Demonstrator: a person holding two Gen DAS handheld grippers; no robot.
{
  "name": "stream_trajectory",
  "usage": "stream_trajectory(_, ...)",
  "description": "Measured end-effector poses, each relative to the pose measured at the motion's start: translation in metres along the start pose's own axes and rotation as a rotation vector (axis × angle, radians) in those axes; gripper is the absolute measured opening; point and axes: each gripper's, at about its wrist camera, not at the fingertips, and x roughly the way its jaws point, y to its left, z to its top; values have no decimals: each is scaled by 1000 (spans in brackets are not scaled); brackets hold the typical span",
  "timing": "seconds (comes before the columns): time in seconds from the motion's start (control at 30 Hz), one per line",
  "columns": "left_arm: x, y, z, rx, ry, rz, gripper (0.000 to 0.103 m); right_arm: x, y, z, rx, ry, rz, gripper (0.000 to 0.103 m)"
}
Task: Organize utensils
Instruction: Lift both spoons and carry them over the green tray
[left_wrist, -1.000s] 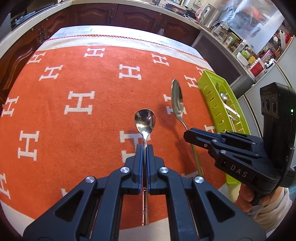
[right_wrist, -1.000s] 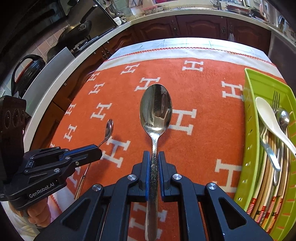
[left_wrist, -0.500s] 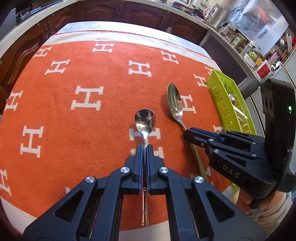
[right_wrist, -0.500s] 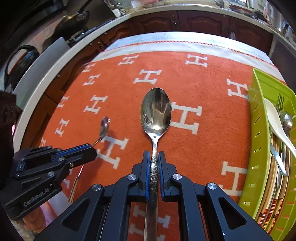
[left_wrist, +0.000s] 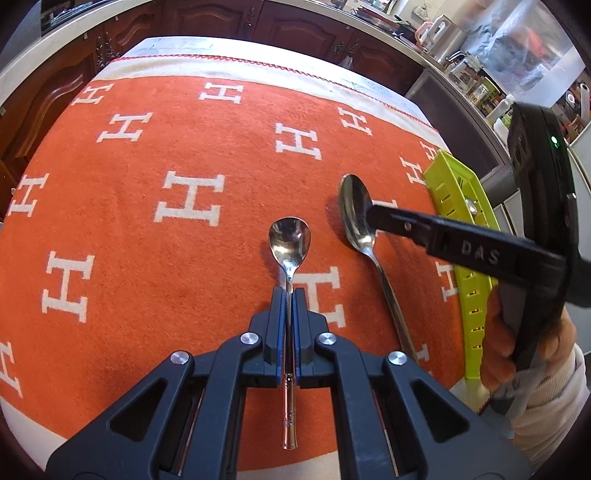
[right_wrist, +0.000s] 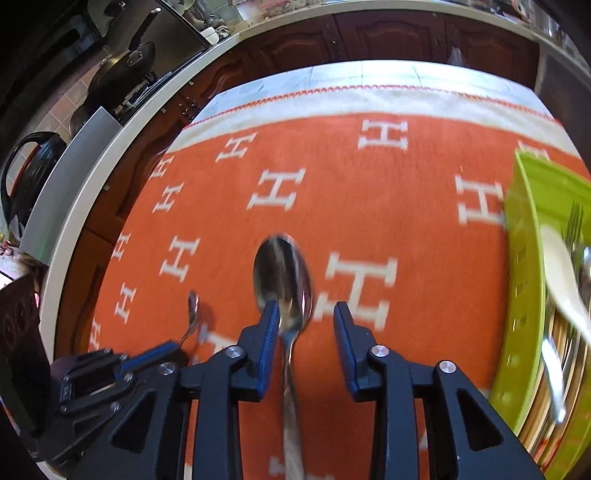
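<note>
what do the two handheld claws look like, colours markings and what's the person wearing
Both claws are black plastic with angular, cut-out finger arms, silver pivot bolts and blue pads on the inner faces. The left claw fills its own view. The right claw carries raised "DAS" lettering on its side and a lit green light on its body. The hand holding it wears a cream sleeve.

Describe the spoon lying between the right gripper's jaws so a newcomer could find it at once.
Start at the orange cloth with white H marks, then go to the green tray along its edge. The large spoon lies flat on the cloth beside that tray, between the open right gripper, whose jaws have just been opening. It is bigger than the small spoon clamped in the left gripper.
</note>
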Motion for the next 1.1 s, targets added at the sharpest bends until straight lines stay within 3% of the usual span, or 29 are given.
stream_trajectory(0.23, 2, 9, 8, -24, -2, -2, 1, 23, 13, 23, -115, 1, 7, 31)
stream_trajectory(0.27, 2, 10, 10, -27, -3, -3, 1, 24, 15, 22, -126, -4, 12, 28)
stream_trajectory(0.3, 2, 11, 10, -28, -4, -3, 1, 25, 18, 21, -139, -6, 29, 16)
stream_trajectory(0.33, 2, 11, 11, -30, -4, -3, 1, 26, 21, 20, -151, -11, 42, 11)
stream_trajectory(0.43, 4, 10, 12, -30, -4, -1, 1, 20, 25, 13, -165, -45, 55, 3)
stream_trajectory(0.57, 2, 1, 12, -12, -6, -2, 1, 5, 24, -3, -142, -82, 68, 2)
stream_trajectory(0.77, -16, -24, 8, 40, -20, -17, 1, -46, 3, -30, -55, -167, 97, 2)
stream_trajectory(1.1, -59, -113, 22, 178, -63, -97, 1, -194, -60, -59, 96, -362, 70, 2)
